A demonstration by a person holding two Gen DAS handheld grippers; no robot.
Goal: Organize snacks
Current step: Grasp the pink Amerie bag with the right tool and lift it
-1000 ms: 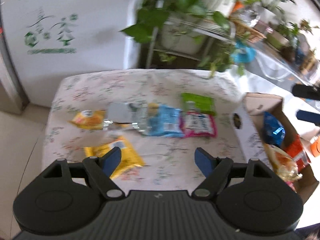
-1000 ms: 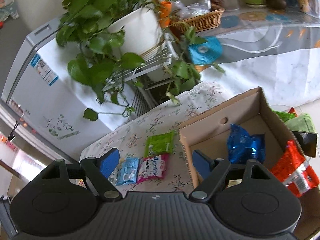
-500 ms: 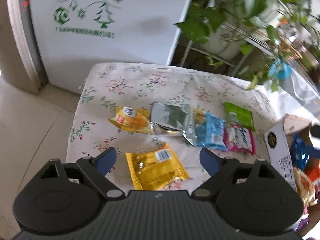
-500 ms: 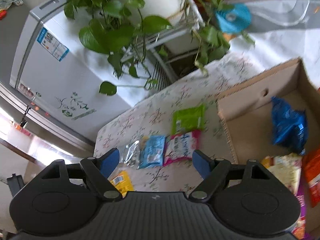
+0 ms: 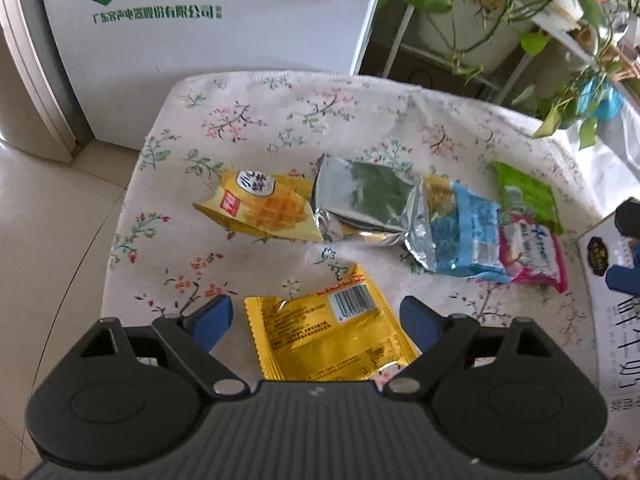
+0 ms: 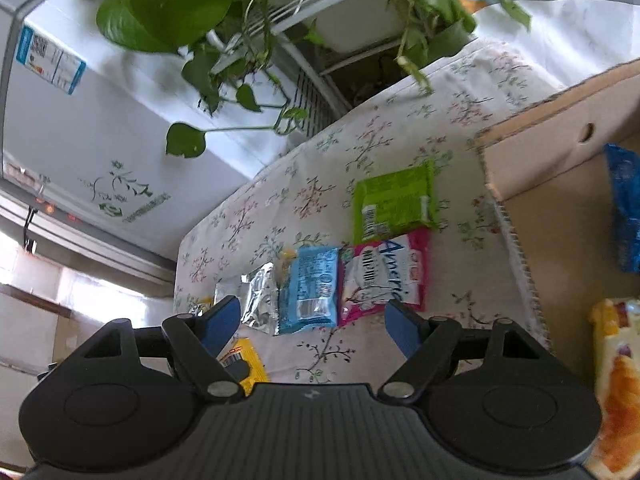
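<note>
Several snack packets lie on the flowered tablecloth [image 5: 280,120]: a yellow waffle packet [image 5: 256,208], a silver one [image 5: 360,200], a blue one [image 5: 468,240], a pink one [image 5: 532,252] and a green one [image 5: 524,196]. My left gripper [image 5: 314,316] is open, and a flat yellow packet [image 5: 328,336] lies on the cloth between its fingers with a gap on both sides. My right gripper [image 6: 312,322] is open just above the blue packet [image 6: 310,288] and pink packet [image 6: 382,276]. Its fingers hold nothing. The green packet [image 6: 394,204] lies beyond them.
An open cardboard box [image 6: 540,168] stands at the table's right with a blue bag [image 6: 624,208] and other snacks inside. A white appliance [image 5: 200,40] and a plant rack [image 6: 320,48] stand behind the table. Tiled floor [image 5: 40,240] lies to the left.
Both grippers have come down closer to the table. The left one opened wider and now straddles the flat yellow packet. The right view swung from the box to the packets.
</note>
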